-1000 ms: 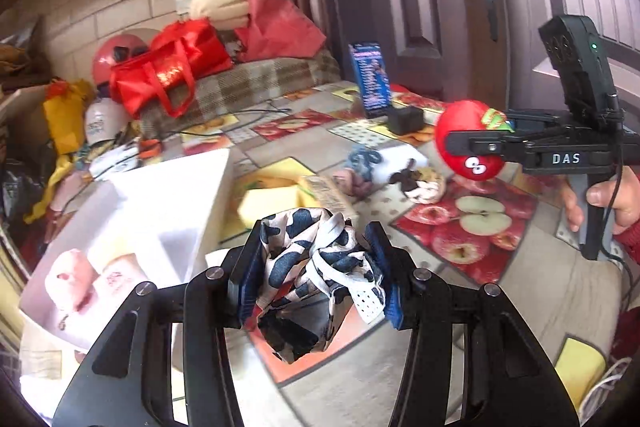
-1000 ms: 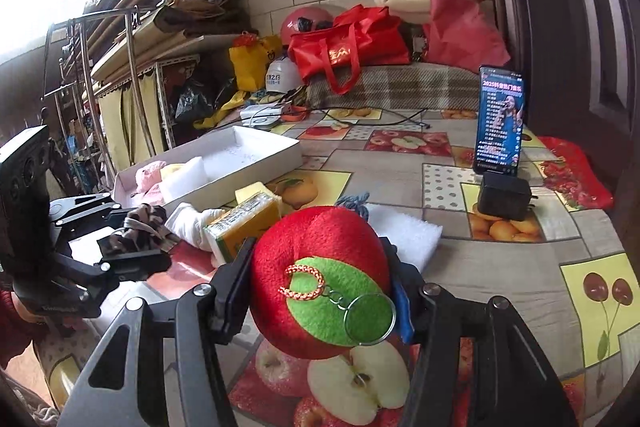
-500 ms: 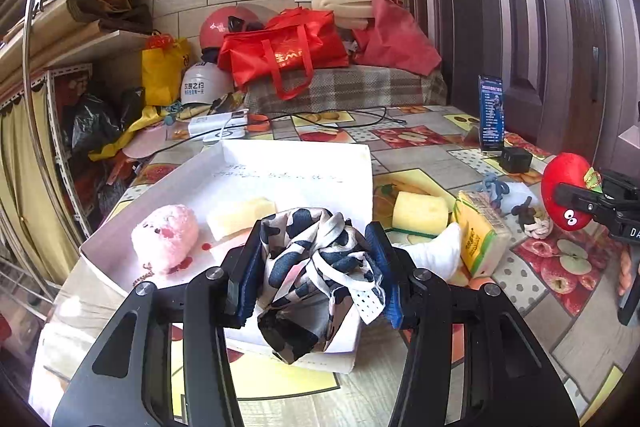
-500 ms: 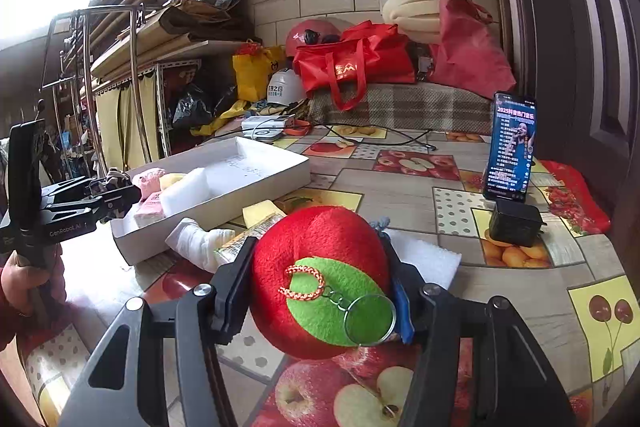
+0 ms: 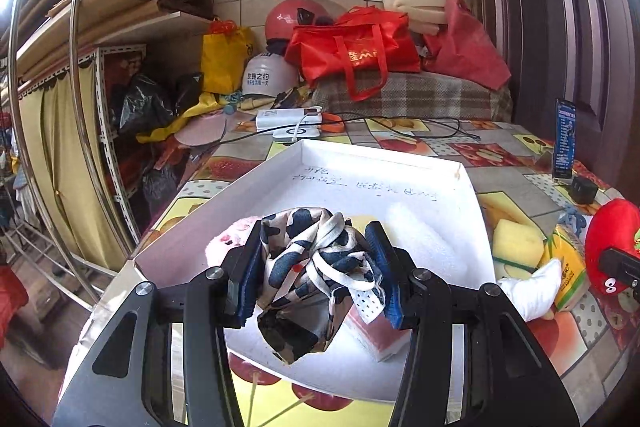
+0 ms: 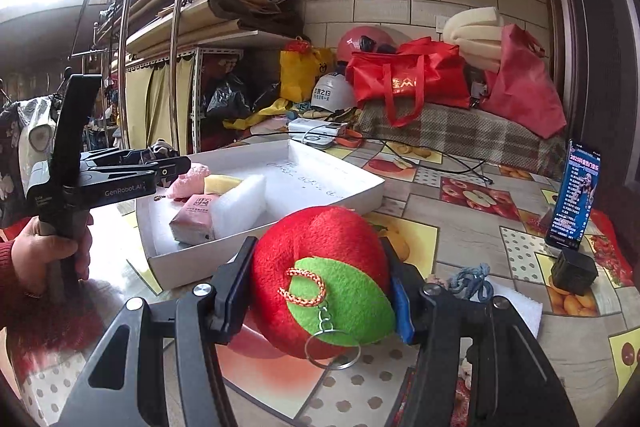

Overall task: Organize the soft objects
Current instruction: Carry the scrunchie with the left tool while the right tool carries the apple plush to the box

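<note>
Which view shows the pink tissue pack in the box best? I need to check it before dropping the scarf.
The right wrist view: the pink tissue pack lies fully visible in the white box, beside the white foam block. In the left wrist view, the cow-print scarf hides most of it.

From the left wrist view, the cow-print cloth [image 5: 316,267] clamped in my left gripper [image 5: 317,269] hid most of the pink plush [image 5: 220,241] behind it in the white tray [image 5: 460,195], and covered part of the pink packet [image 5: 380,341] below it. I could not read the handwriting [image 5: 360,183] on the tray's floor; it was too small. The red apple plush [image 5: 610,247], right of the tray, was cut off by the picture's edge. From the right wrist view, that plush [image 6: 320,279] hid the table [image 6: 480,219] behind it, and the small object [image 6: 466,371] right of my right gripper [image 6: 320,283] was too hidden to identify.
</note>
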A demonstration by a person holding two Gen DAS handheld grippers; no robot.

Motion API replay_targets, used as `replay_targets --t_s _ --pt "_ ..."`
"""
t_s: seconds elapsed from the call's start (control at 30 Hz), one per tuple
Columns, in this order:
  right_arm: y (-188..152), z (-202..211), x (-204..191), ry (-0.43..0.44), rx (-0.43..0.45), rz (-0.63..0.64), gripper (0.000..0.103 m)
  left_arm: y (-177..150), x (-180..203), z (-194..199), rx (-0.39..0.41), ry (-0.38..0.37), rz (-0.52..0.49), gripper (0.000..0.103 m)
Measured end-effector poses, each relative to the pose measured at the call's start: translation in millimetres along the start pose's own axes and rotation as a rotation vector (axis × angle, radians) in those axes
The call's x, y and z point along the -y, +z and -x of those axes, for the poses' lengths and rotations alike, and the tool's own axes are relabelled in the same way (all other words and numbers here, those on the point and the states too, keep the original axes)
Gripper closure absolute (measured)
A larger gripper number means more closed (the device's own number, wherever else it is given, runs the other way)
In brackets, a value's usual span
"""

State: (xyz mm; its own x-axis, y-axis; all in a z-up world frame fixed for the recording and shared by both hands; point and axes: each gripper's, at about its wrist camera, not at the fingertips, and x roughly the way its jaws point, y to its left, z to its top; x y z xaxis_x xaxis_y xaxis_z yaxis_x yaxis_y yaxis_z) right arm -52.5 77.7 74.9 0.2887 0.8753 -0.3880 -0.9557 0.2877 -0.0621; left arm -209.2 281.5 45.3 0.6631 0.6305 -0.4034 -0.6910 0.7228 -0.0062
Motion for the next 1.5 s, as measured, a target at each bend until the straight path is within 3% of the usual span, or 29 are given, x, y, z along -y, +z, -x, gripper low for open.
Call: replay_targets --t_s 0.43,0.67,1.0,1.5 --pt "19 -40 -27 0.012 0.008 -0.036 0.046 8 -27 -19 0.003 0.063 0.094 0.054" --pt "27 -68 -22 -0.008 -0.027 -0.136 0.046 11 -35 -26 -0.006 0.063 0.136 0.054" --pt "38 -93 -42 -0.015 -0.059 -0.106 0.046 14 -32 -31 0.003 0.073 0.102 0.054" --pt "51 -132 -42 -0.049 -0.116 -0.139 0.046 17 -32 -42 -0.020 0.074 0.115 0.054"
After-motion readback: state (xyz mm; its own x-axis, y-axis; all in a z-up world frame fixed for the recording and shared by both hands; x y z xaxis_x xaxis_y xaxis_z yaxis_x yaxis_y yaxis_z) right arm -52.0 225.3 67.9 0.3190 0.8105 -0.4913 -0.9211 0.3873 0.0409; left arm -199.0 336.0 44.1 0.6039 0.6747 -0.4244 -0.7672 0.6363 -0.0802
